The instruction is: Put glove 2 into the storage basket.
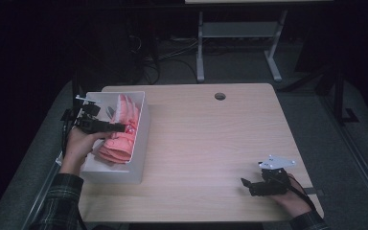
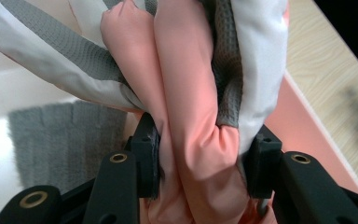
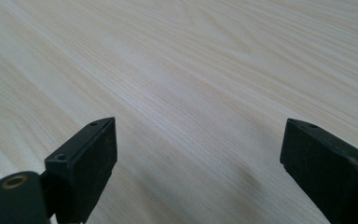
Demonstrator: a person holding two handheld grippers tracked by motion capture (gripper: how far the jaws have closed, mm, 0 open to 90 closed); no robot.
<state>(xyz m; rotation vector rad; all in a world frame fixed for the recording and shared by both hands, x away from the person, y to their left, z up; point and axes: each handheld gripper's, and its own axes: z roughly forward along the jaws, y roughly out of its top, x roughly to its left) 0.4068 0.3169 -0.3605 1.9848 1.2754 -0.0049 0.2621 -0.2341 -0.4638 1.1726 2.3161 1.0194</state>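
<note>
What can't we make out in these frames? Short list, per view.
- High view: what the pink fabric items in the white bin are; too small and dim.
- Left gripper view: the fabric's lower end, cut off at the bottom edge behind the left gripper.
- Right gripper view: past the right gripper, bare table; the bin lies outside the frame.

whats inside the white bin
The white bin holds a pile of pink and grey cloth, gripped by the left gripper. A grey piece lies on the floor; whatever is under the pile is hidden.
</note>
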